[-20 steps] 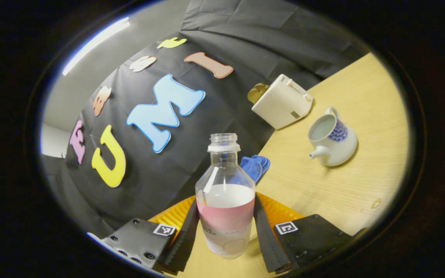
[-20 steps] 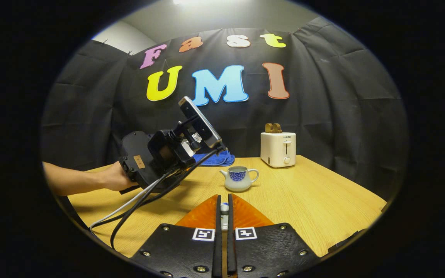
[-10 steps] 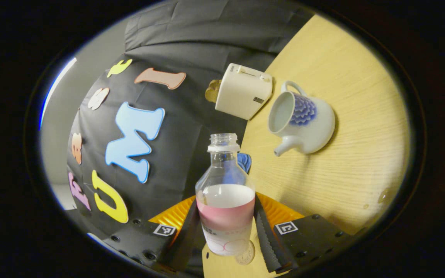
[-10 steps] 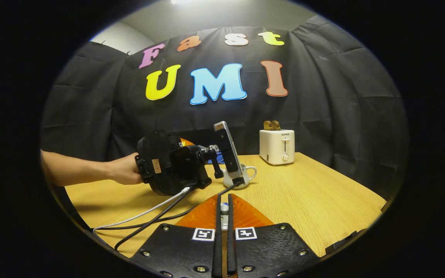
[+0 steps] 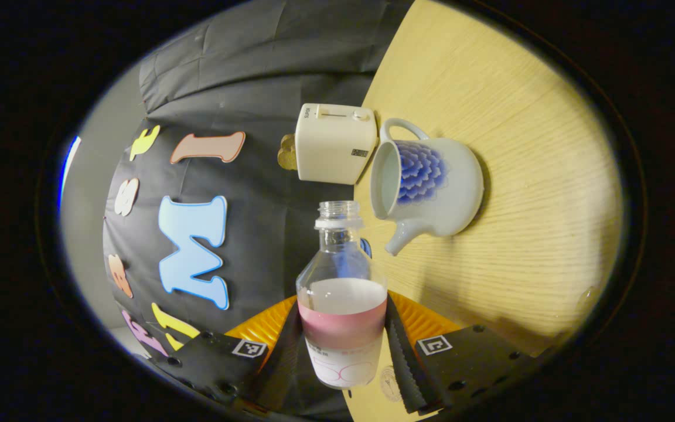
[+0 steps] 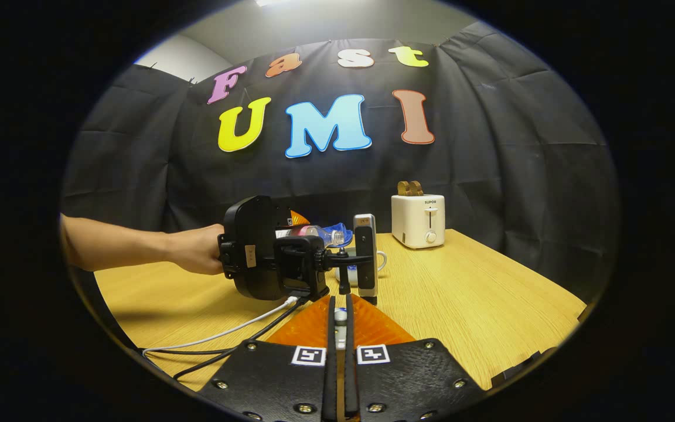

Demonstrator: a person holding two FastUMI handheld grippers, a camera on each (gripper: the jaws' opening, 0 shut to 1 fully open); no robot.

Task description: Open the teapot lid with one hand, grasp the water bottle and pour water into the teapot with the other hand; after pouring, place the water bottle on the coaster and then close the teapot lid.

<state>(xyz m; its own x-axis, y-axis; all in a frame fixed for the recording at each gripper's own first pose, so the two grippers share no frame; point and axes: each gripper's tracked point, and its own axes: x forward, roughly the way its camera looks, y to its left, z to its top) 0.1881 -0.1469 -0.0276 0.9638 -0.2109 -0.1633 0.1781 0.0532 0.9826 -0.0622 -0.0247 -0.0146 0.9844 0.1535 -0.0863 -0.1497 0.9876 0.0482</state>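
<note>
Sideways now, bottle [image 5: 341,305] pinched in left claw [image 5: 342,351], both fingers on its pink label; uncapped mouth just beside the open teapot [image 5: 431,187] rim. Teapot stands lidless on tabletop [image 5: 537,193], toaster [image 5: 334,143] behind it. Right claw [image 6: 340,375] pressed together on a small lid [image 6: 341,316], held low above tabletop. Hand [image 6: 200,258] grips the left tool.

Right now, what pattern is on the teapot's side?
A blue petal-like pattern on the pale teapot, best seen in the left gripper view.
</note>
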